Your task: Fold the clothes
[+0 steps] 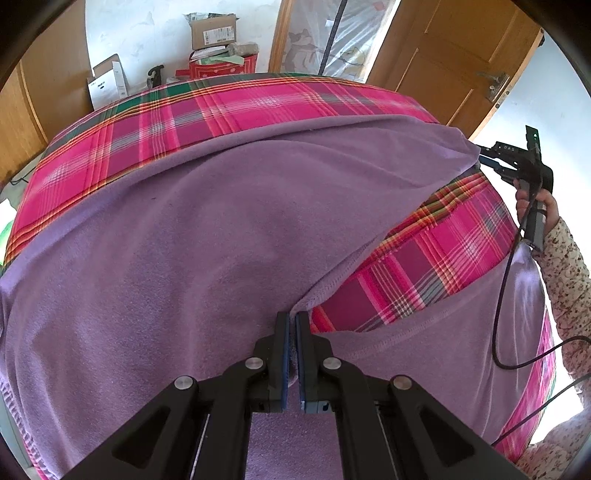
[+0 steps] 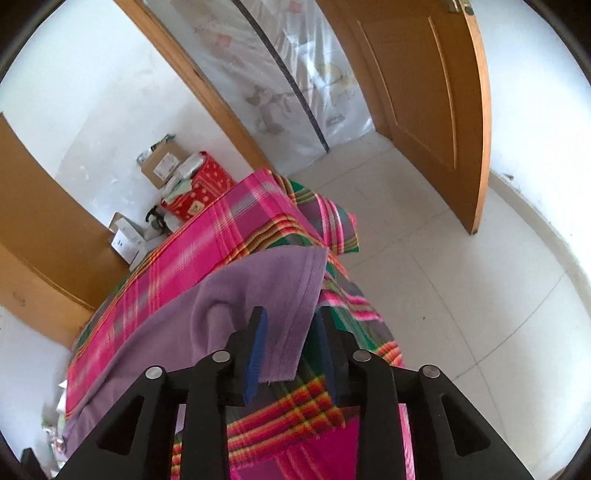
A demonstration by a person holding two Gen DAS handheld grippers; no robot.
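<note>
Left tongs (image 1: 291,321) pinch purple garment (image 1: 207,236); right tongs (image 2: 290,325) straddle its corner.

The purple garment (image 1: 207,236) runs off the left wrist picture's bottom edge. The box (image 1: 213,31) labels are too small to read. The plaid cloth (image 2: 295,402) blurs near the right wrist camera.

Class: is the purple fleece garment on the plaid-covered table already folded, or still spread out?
Mostly spread: the purple fleece garment lies in one broad layer over the plaid cloth, with no folded stack.

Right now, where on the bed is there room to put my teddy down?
The far strip of plaid cover beyond the purple garment is bare, and a smaller patch lies between its two folded edges. The middle and near side are covered.
</note>
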